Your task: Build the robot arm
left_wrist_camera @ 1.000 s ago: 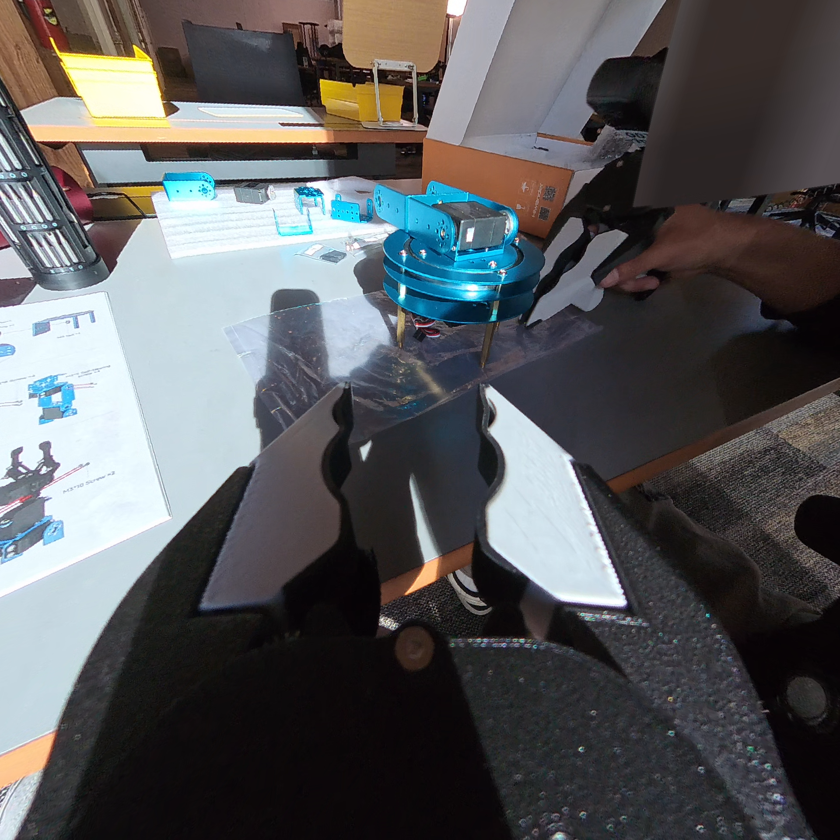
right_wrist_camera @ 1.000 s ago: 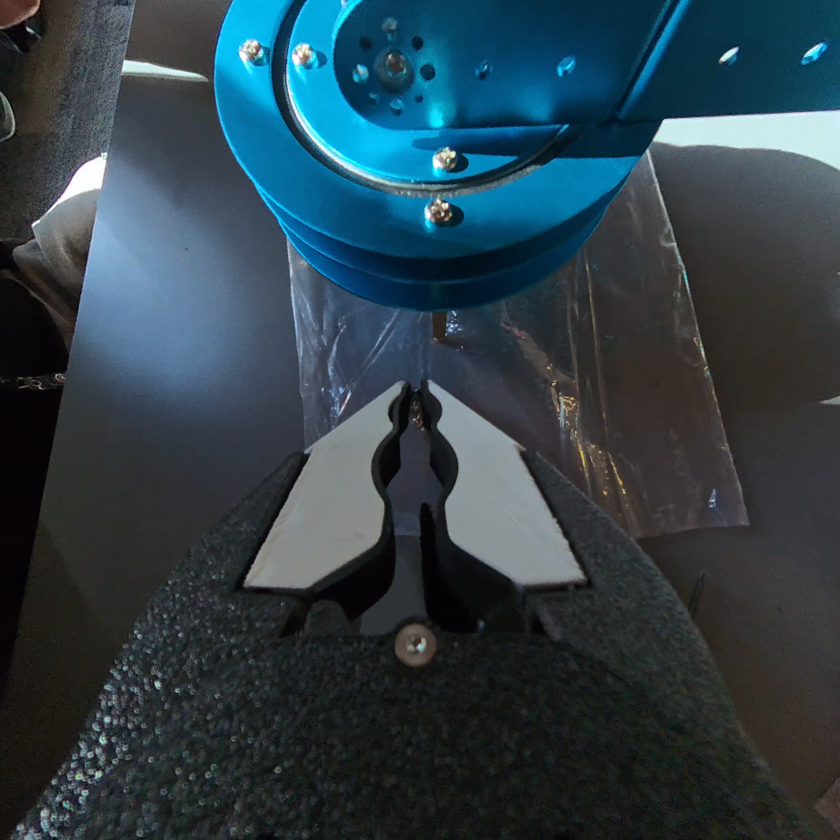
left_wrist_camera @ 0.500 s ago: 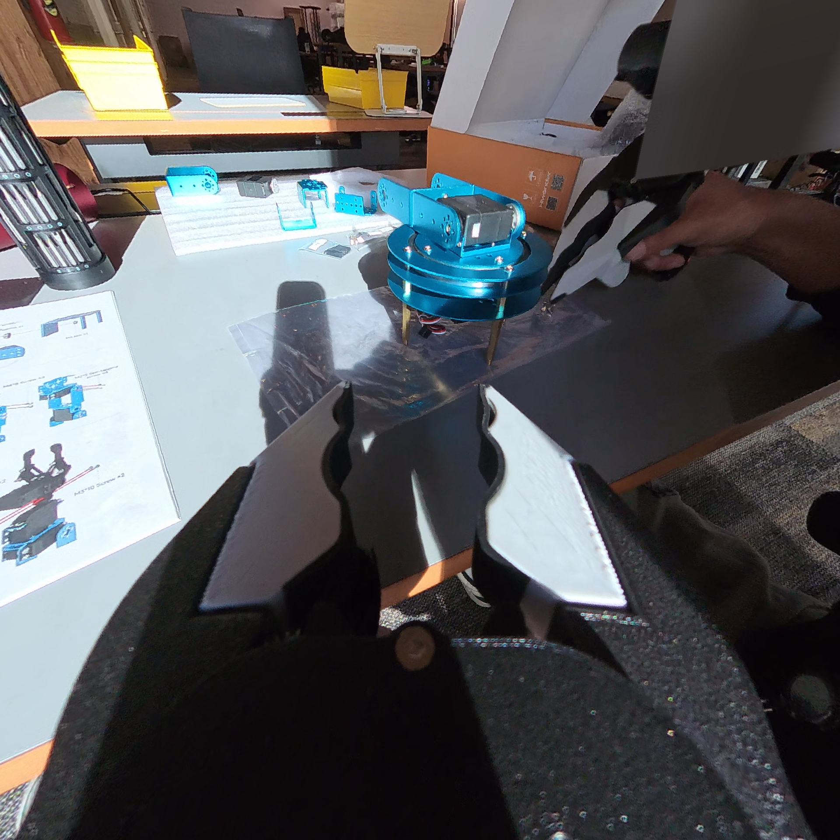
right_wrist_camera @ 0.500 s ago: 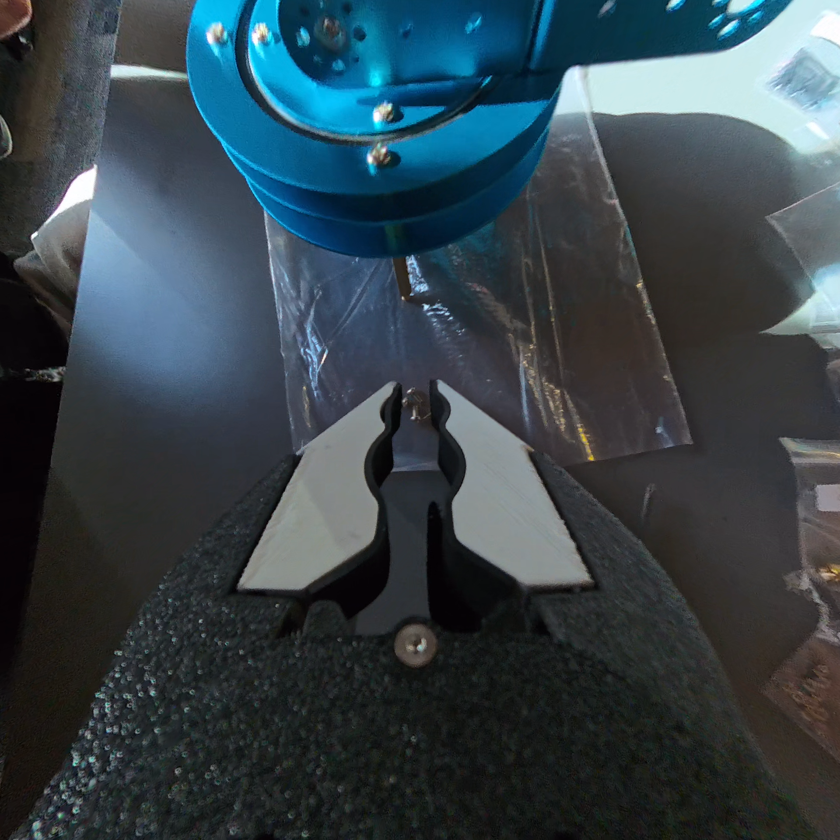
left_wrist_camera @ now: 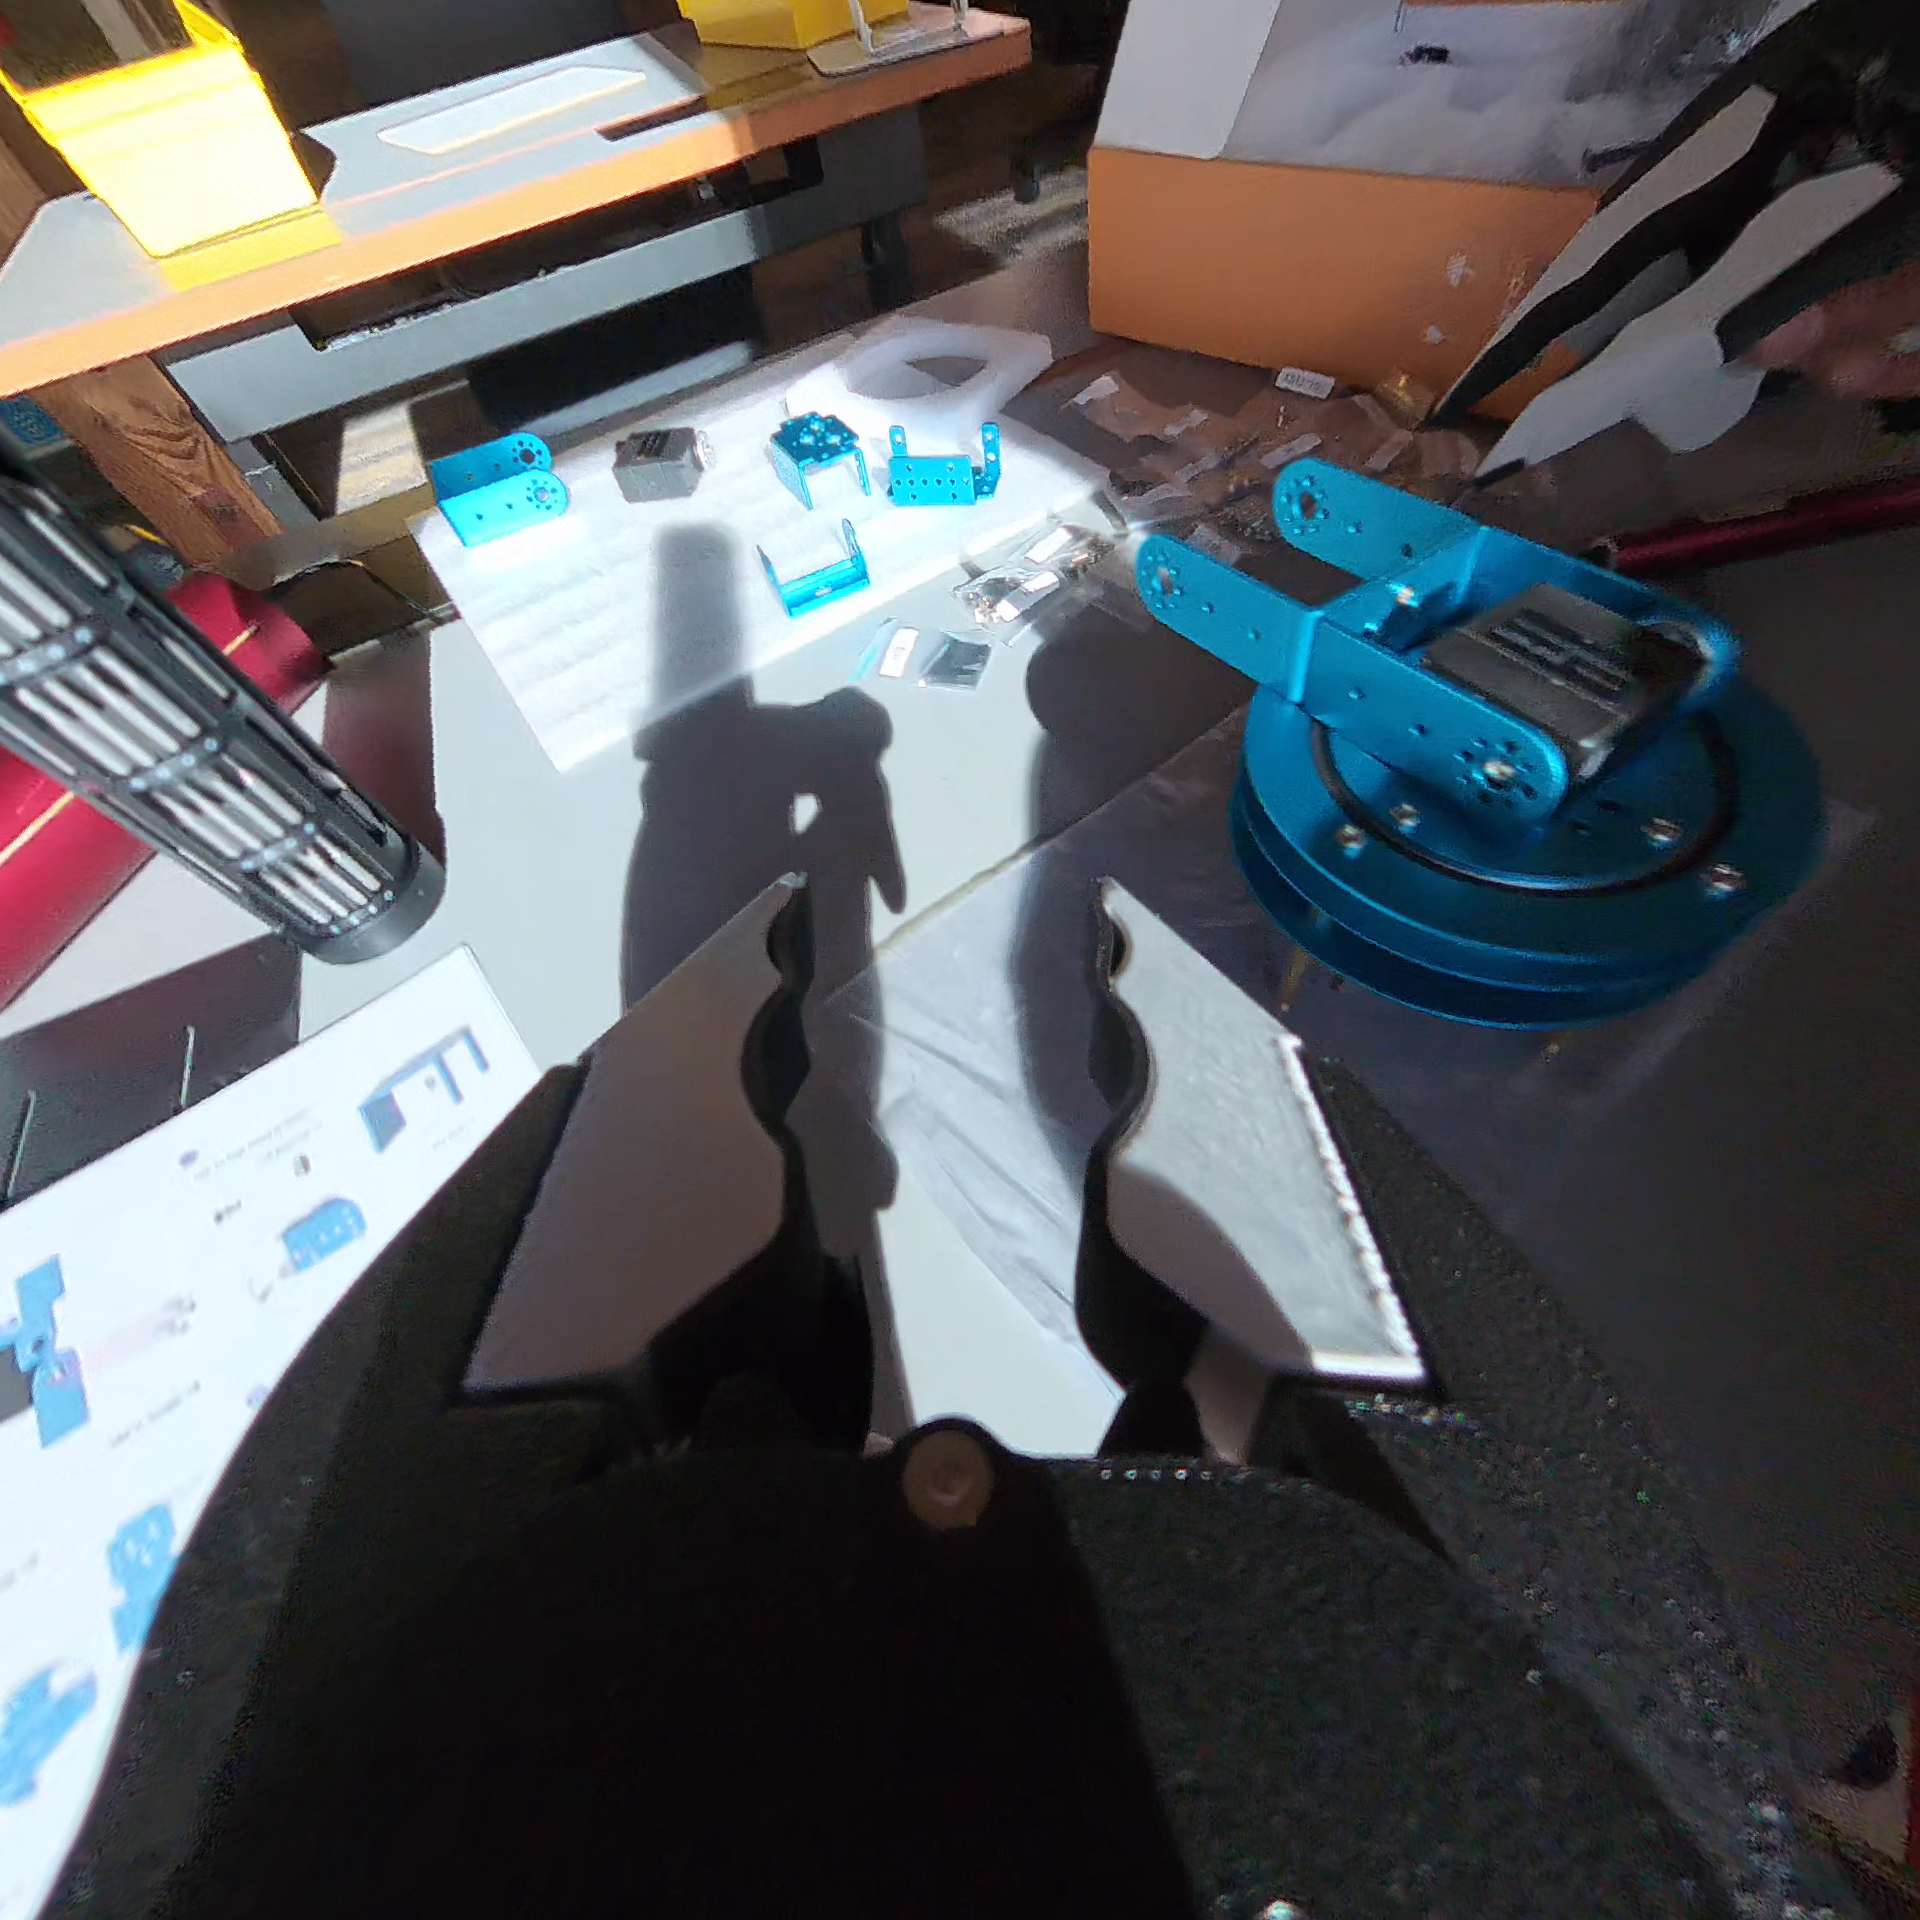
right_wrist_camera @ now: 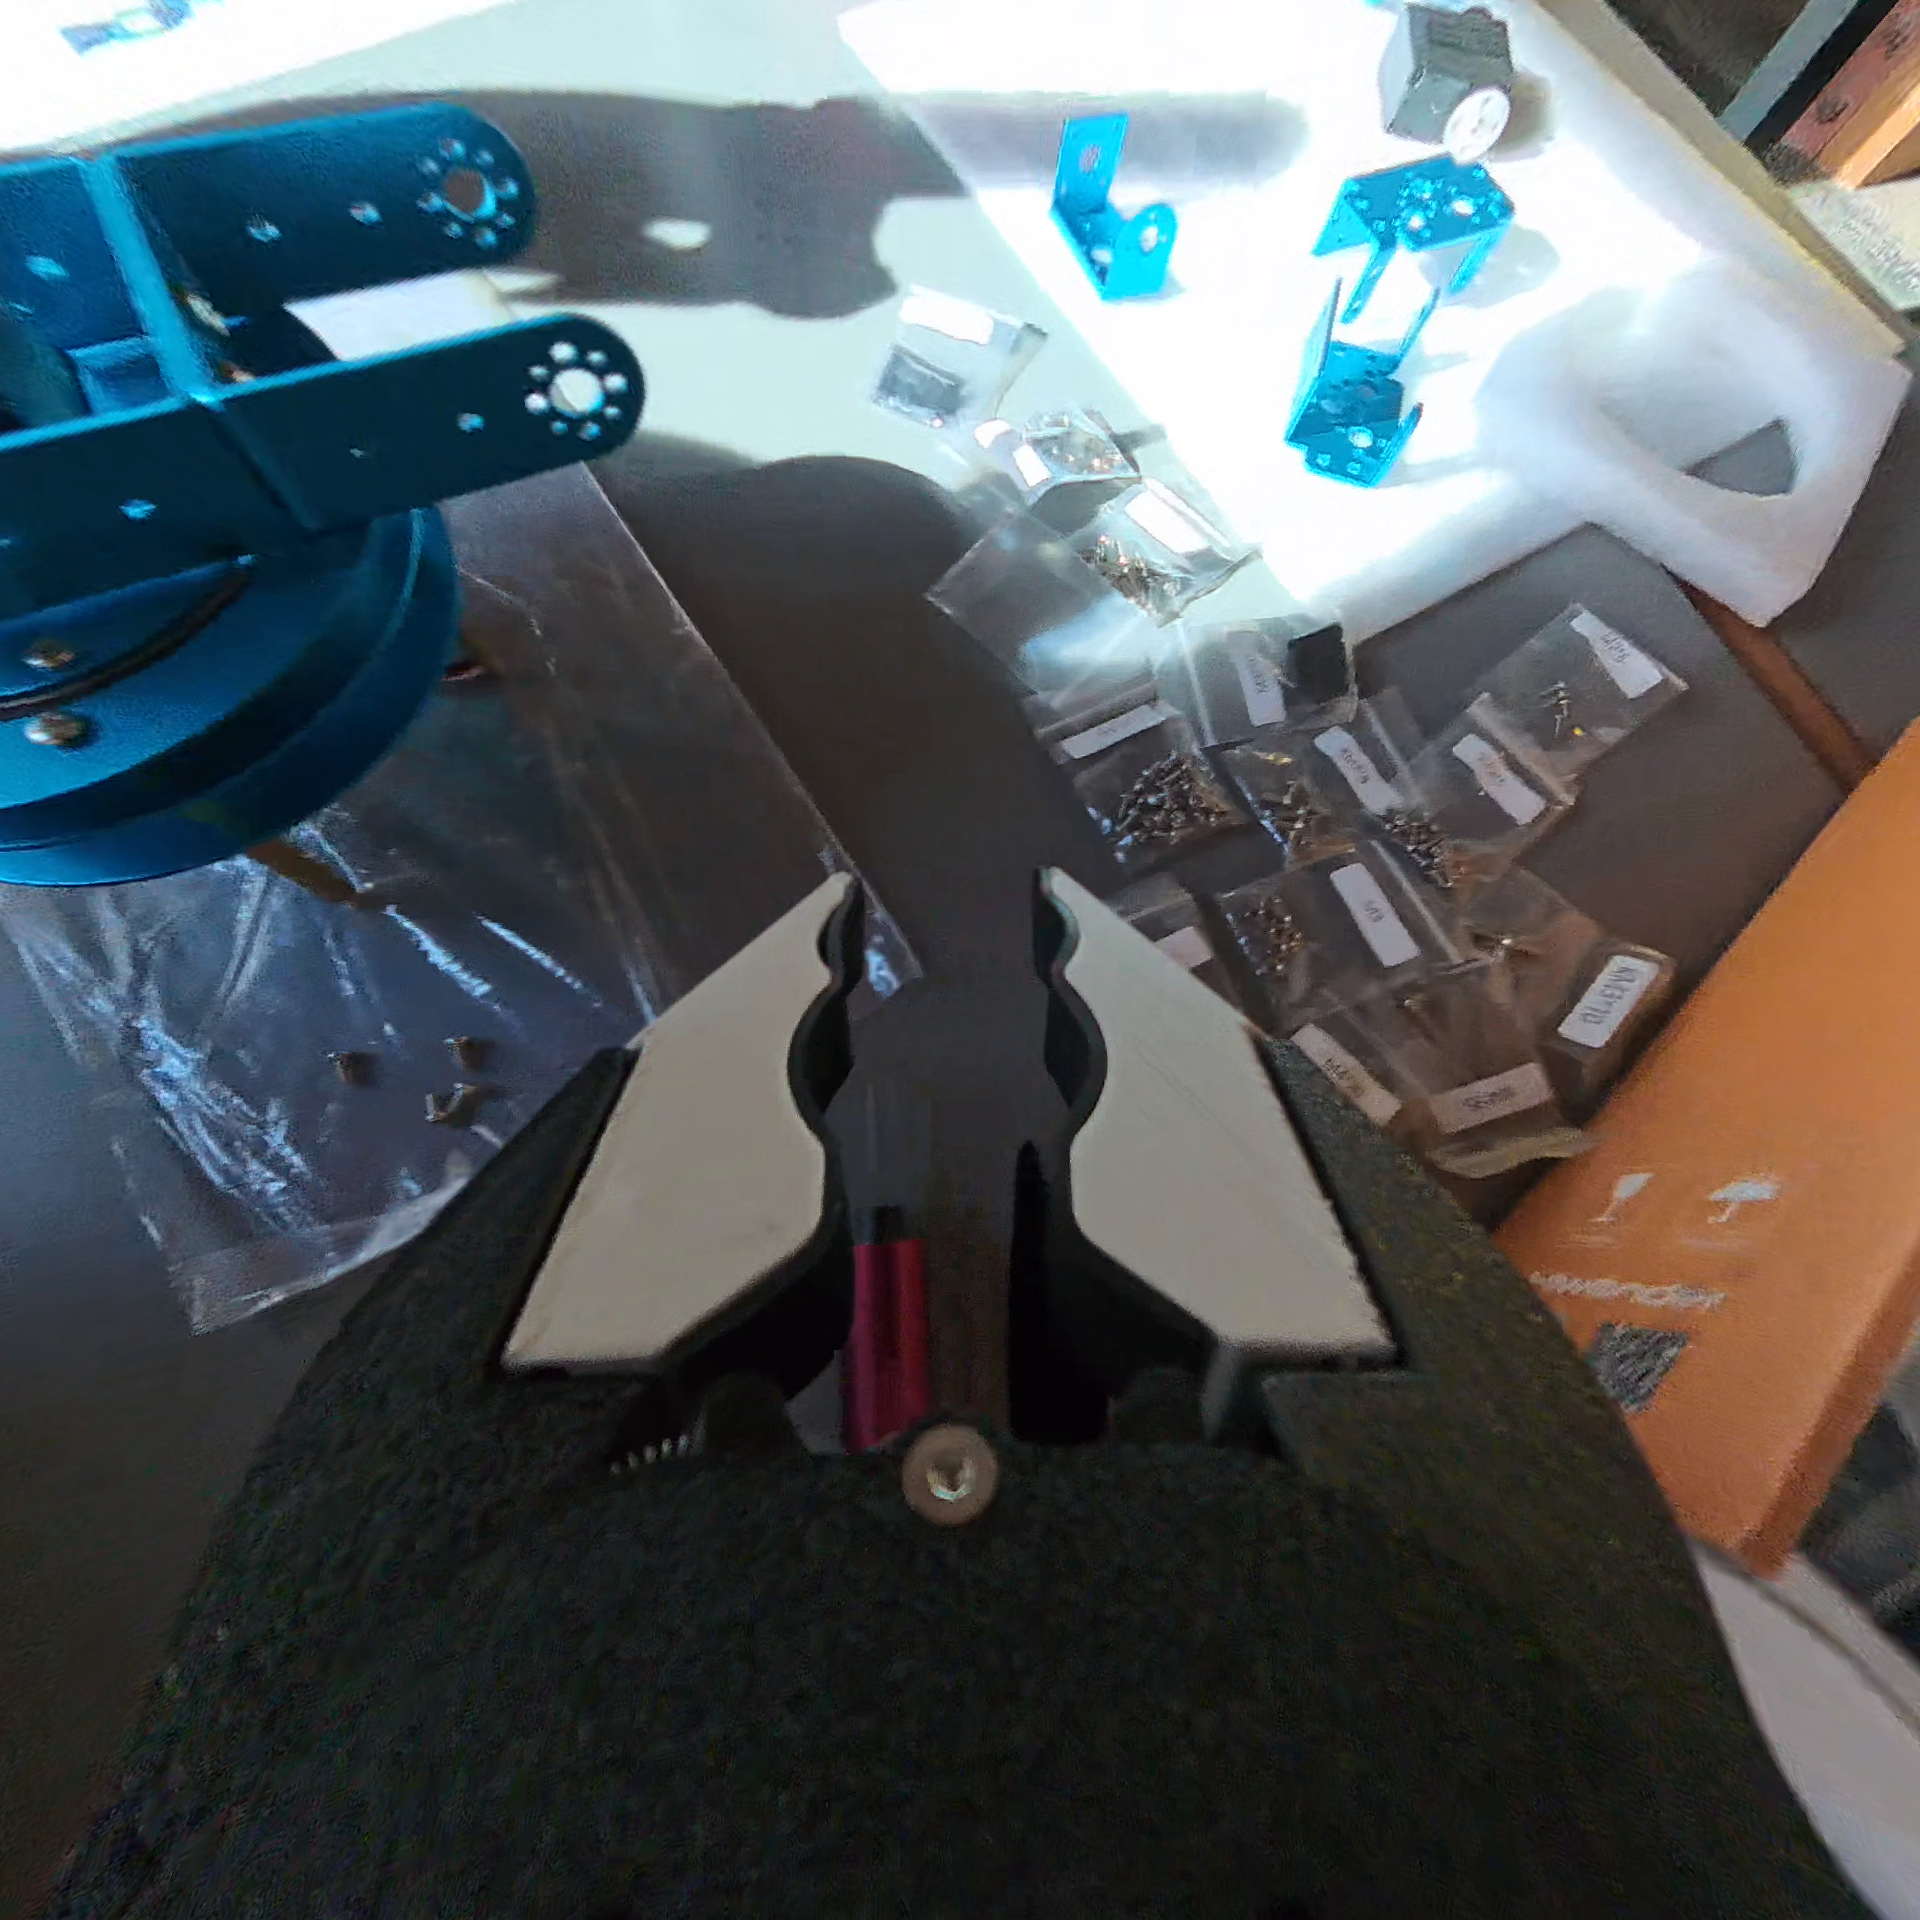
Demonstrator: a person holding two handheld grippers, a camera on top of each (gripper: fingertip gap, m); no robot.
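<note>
Just before, my right gripper (right_wrist_camera: 945, 881) had been almost closed on a small screw beside the blue rotating base (right_wrist_camera: 208, 727). Now its jaws stood apart with nothing between them, and it had swung off the base to hang over a red-handled tool (right_wrist_camera: 883, 1320) on the dark table, near the small bags of screws (right_wrist_camera: 1351, 831) and the orange box (right_wrist_camera: 1714, 1195). A few loose screws (right_wrist_camera: 452, 1096) lay on the clear plastic sheet (right_wrist_camera: 416, 935) under the base; I judged mine was probably among them, though I couldn't be sure. My left gripper (left_wrist_camera: 951, 885) was as wide open and empty as before, but had risen and turned, so the base (left_wrist_camera: 1527, 862) sat well off to its right, with the instruction sheet (left_wrist_camera: 260, 1195) to its left.
</note>
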